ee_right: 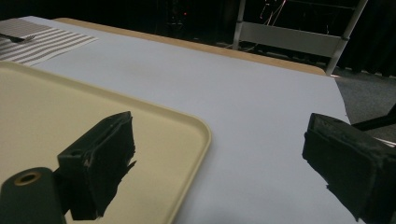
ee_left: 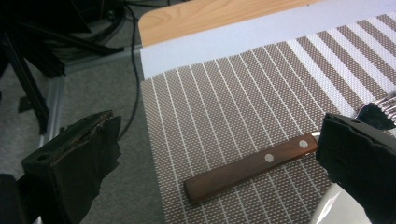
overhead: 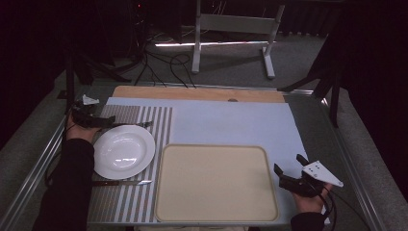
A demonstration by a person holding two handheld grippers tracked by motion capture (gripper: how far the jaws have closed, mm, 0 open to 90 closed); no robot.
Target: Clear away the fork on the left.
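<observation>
A fork with a wooden handle (ee_left: pixel 252 165) lies on the striped placemat (ee_left: pixel 243 88), its tines (ee_left: pixel 380 112) pointing away past my right jaw. My left gripper (ee_left: pixel 219 128) is open, with a jaw on either side of the handle and not touching it. In the high view the left gripper (overhead: pixel 103 120) sits at the fork's (overhead: pixel 133 124) handle end, just beyond the white plate (overhead: pixel 124 150). A knife (overhead: pixel 122 182) lies on the near side of the plate. My right gripper (overhead: pixel 288 164) is open and empty at the right edge of the beige tray (overhead: pixel 216 183), over the tray's corner (ee_right: pixel 187 126).
A light blue mat (overhead: pixel 231 120) covers most of the wooden table (overhead: pixel 192 92). Metal rails run along both table sides. Beyond the far edge stand a white frame (overhead: pixel 235 24) and loose cables (overhead: pixel 163 62) on the floor. Blue mat lies bare (ee_right: pixel 261 116) right of the tray.
</observation>
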